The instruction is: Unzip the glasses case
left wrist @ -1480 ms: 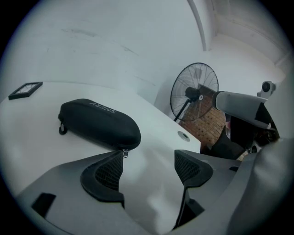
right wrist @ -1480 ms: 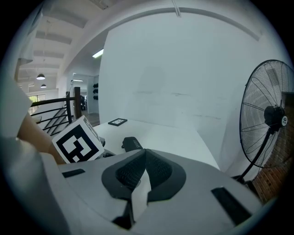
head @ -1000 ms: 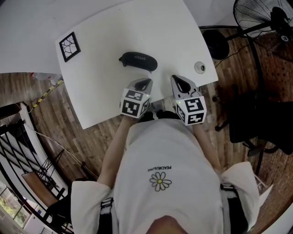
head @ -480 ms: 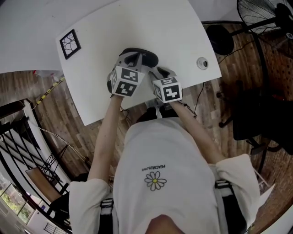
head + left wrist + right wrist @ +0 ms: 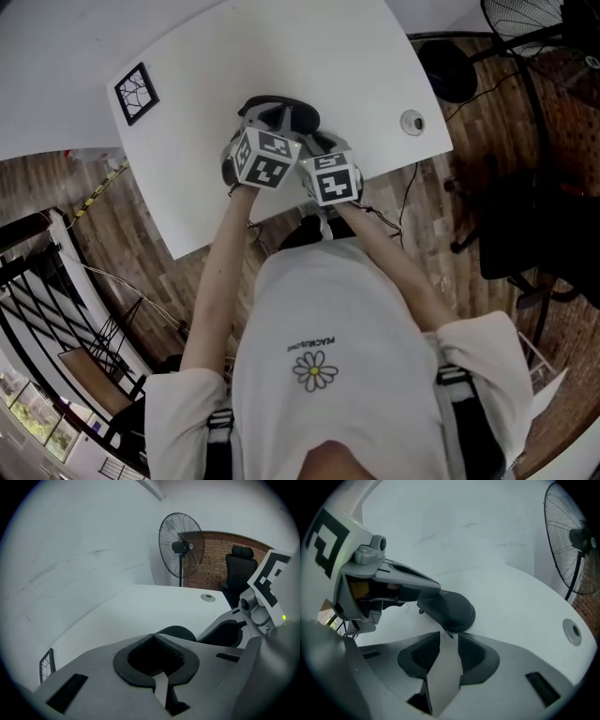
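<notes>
A dark oval glasses case lies on the white table. My left gripper is shut with nothing between its jaws. Its closed tips rest on the case's left part, as the right gripper view shows. My right gripper is at the case's near right end. Its jaws have just been closing, and a gap still shows between them. The small zip pull sits at the mouth of that gap, with neither pad pressing on it.
A black-framed marker card lies at the table's left. A round cable grommet is set near the right edge. A standing fan and a black chair stand beyond the table.
Both grippers came forward from the table's near edge to the case. The left one settled on the case, and the right one drew in close beside it.
</notes>
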A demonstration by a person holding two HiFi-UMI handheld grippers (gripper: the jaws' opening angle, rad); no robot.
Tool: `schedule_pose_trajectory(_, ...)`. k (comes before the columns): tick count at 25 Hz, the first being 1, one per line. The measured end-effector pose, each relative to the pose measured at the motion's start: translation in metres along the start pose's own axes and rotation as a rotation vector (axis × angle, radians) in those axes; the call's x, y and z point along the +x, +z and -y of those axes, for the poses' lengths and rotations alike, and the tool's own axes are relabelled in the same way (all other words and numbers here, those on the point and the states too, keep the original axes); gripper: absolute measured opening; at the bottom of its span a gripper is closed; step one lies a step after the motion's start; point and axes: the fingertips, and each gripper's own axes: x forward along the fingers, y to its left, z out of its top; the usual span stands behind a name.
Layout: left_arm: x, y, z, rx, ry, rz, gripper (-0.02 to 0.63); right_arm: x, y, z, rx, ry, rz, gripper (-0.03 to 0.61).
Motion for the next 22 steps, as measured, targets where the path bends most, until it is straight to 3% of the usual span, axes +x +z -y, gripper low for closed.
schedule_pose_trajectory(8, -0.0011, -0.002, -0.002, -0.068, 0.003, 0.003, 0.014, 0.0006, -0.0002, 0.0014, -0.022, -0.027, -0.001, 0.067)
schedule_pose_trajectory(13, -0.0009, -0.0007, -0.0013, -0.068, 0.013, 0.003, 0.014, -0.001, -0.0017, -0.0033, -0.072, -0.02, -0.017, 0.011)
schedule_pose_trajectory(17, -0.0009, -0.0025, -0.0016, -0.093, 0.008, 0.01, 0.014, -0.0018, -0.0031, -0.0034, -0.112, -0.039, -0.022, 0.008)
schedule_pose_trajectory(22, -0.0008, -0.0026, -0.0002, -0.063, 0.03, 0.007, 0.014, -0.0064, -0.0049, -0.0002, -0.158, -0.059, -0.032, 0.008)
